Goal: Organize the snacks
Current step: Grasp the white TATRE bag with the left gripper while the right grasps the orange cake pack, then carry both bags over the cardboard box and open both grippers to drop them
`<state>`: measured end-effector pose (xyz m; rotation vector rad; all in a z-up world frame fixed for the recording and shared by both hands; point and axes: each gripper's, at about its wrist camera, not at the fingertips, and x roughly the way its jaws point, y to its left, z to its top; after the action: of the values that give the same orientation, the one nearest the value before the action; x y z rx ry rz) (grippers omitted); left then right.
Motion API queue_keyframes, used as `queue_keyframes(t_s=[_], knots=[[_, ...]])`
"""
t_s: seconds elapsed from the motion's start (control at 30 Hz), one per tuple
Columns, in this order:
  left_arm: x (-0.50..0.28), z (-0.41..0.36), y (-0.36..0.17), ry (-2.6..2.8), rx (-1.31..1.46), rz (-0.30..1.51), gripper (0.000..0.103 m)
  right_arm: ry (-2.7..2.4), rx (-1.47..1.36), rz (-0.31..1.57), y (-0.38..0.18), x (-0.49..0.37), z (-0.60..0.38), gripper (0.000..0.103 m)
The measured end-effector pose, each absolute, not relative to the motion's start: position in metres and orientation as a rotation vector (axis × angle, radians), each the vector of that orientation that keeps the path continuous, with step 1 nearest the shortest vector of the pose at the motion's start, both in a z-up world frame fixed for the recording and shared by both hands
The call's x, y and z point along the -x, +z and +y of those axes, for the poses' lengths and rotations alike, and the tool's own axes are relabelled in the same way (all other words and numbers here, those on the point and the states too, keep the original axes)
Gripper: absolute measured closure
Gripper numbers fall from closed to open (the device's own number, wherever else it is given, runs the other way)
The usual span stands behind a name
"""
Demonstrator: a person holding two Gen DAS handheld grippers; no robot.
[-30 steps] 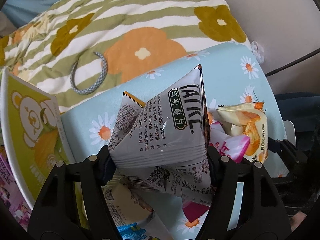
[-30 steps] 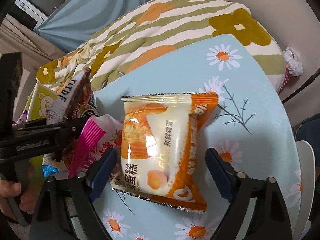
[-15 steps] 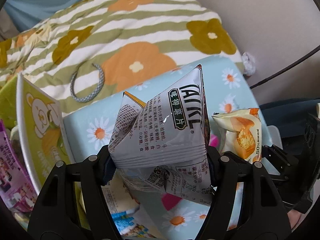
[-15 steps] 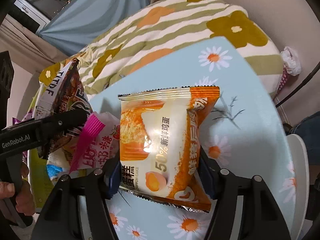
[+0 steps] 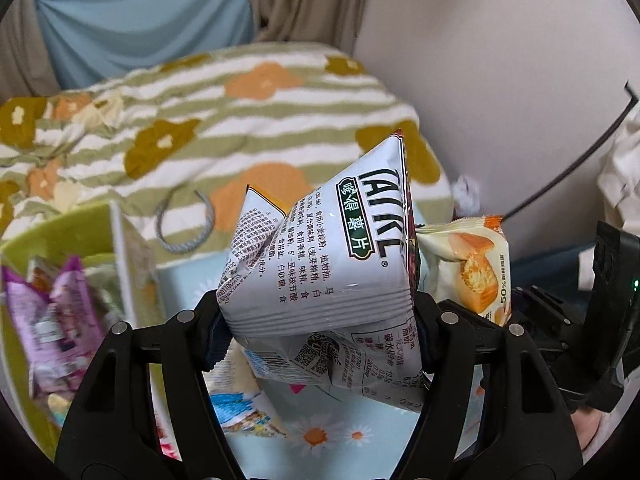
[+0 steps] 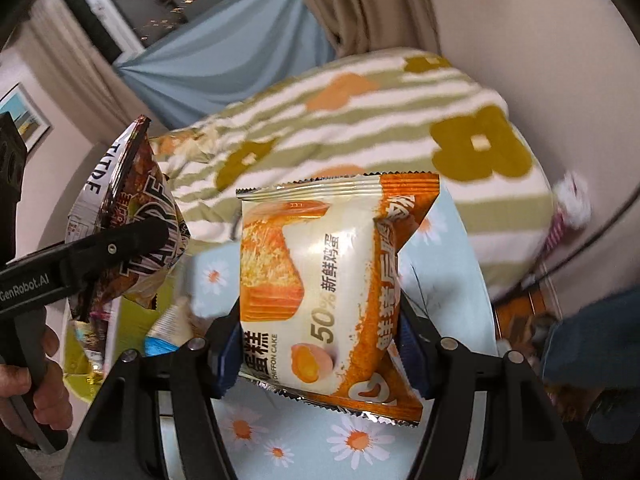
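two packets are clamped, one per gripper. left wrist view: the left gripper [image 5: 320, 328] has its jaws pressed on a white chip bag [image 5: 332, 256], held up clear of the daisy tablecloth [image 5: 328, 436]; its lower fold hides the far pad. at left a green bin [image 5: 60, 232] holds blurred purple packets [image 5: 52, 320], its contents hard to make out. right wrist view: the right gripper [image 6: 320, 348] has just closed its jaws onto an orange chiffon cake packet [image 6: 320, 280], lifted above the cloth; the chip bag hangs at left.
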<state>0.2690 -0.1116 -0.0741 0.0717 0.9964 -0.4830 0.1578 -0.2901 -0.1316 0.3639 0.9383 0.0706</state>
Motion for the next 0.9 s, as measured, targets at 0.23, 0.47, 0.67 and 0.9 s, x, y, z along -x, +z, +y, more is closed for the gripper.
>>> queue_keyframes(t_s=[0.23, 0.47, 0.67, 0.9], knots=[[-0.248, -0.045, -0.031, -0.38, -0.012, 0.913, 0.034, 0.23, -0.277, 0.869, -0.08, -0.169, -0.238, 0.042], [-0.229, 0.049, -0.023, -0.256, -0.012, 0.902, 0.034, 0.371, -0.23, 0.843, -0.062, -0.174, -0.149, 0.042], [-0.208, 0.113, -0.048, -0.193, -0.014, 0.964, 0.034, 0.441, -0.217, 0.872, -0.072, -0.181, -0.09, 0.042], [-0.196, 0.137, -0.093, -0.202, -0.061, 1.049, 0.028, 0.401, -0.231, 0.898, -0.085, -0.181, -0.056, 0.042]])
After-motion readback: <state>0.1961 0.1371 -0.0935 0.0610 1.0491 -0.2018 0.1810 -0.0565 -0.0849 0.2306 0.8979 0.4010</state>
